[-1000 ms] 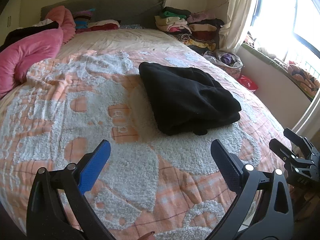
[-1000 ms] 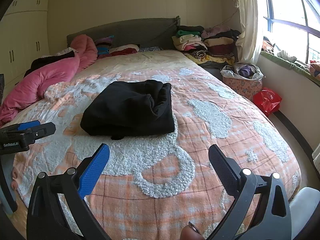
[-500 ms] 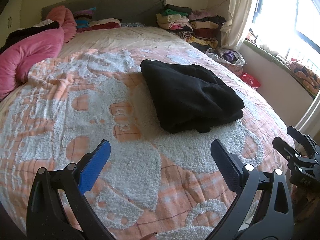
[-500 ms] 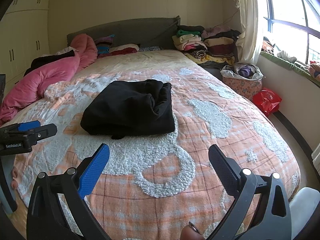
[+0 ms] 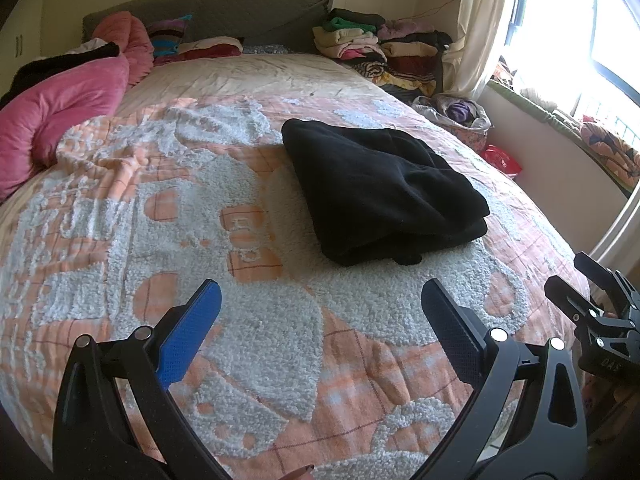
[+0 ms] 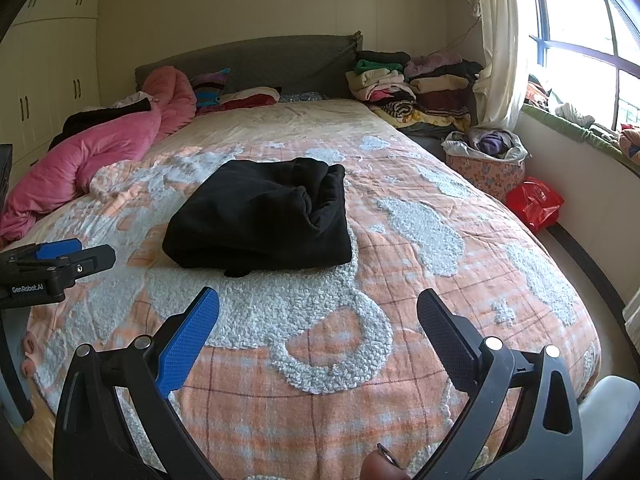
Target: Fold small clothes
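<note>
A black garment lies folded in a thick rectangle on the orange and white bedspread; it also shows in the right wrist view. My left gripper is open and empty, held above the bedspread short of the garment. My right gripper is open and empty, also short of the garment. Each gripper shows at the edge of the other's view: the right one at the far right, the left one at the far left.
A pink duvet is bunched at the bed's left side. Stacks of folded clothes stand by the headboard. A laundry basket and a red bag sit on the floor by the window wall.
The left gripper has drifted slightly, so the garment sits a little lower and further right in its view. The right gripper has barely moved. Both stay open.
</note>
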